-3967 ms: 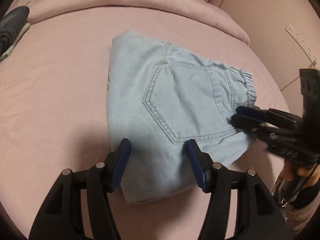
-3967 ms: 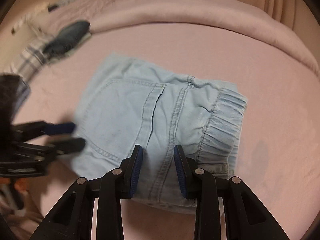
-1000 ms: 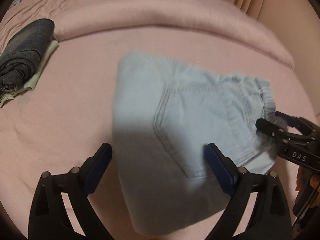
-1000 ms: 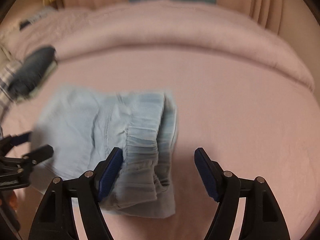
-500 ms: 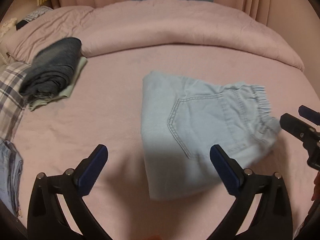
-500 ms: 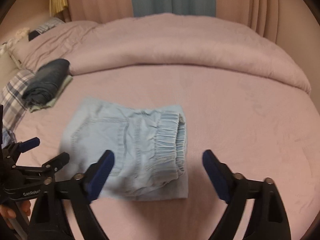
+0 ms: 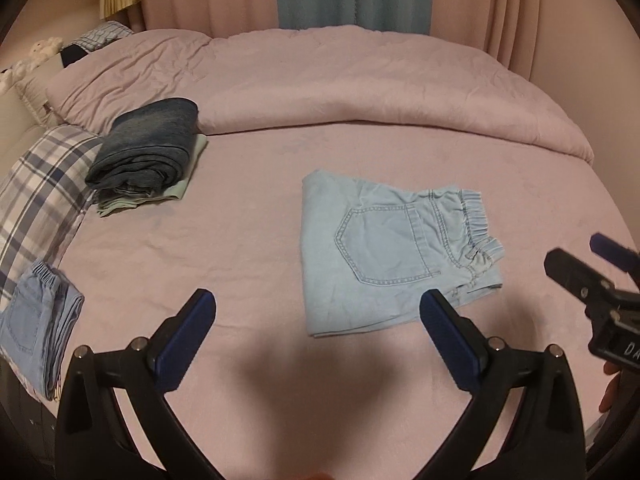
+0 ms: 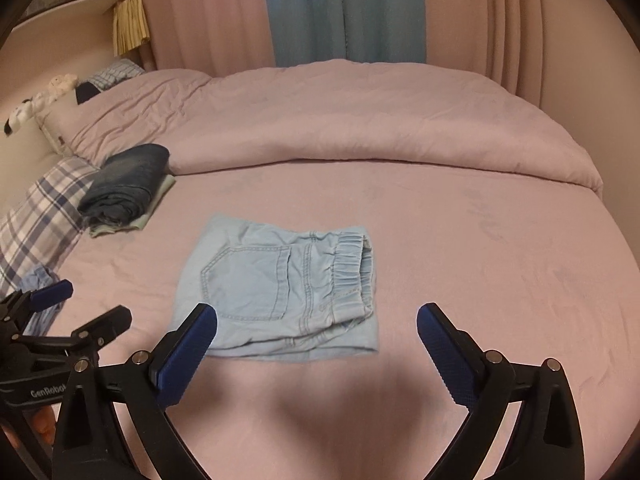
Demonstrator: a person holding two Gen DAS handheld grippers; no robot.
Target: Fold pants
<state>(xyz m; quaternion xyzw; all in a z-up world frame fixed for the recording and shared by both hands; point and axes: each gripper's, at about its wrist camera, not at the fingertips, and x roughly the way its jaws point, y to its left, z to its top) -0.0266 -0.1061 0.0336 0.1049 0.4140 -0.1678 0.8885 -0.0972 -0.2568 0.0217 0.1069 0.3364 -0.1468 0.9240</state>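
Pale denim pants (image 8: 280, 284) folded, released on the pink bed (image 8: 480, 264).
Both grippers, left gripper (image 7: 320, 344) and right gripper (image 8: 316, 354), now backed off the pants, fingers spread wide, holding nothing; fold looks done.

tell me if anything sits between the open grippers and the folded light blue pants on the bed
Nothing visible does. The folded light blue pants lie alone on the pink sheet, with only bare sheet between them and the left gripper and right gripper. The dark jeans stack sits off to the left, out of the way.
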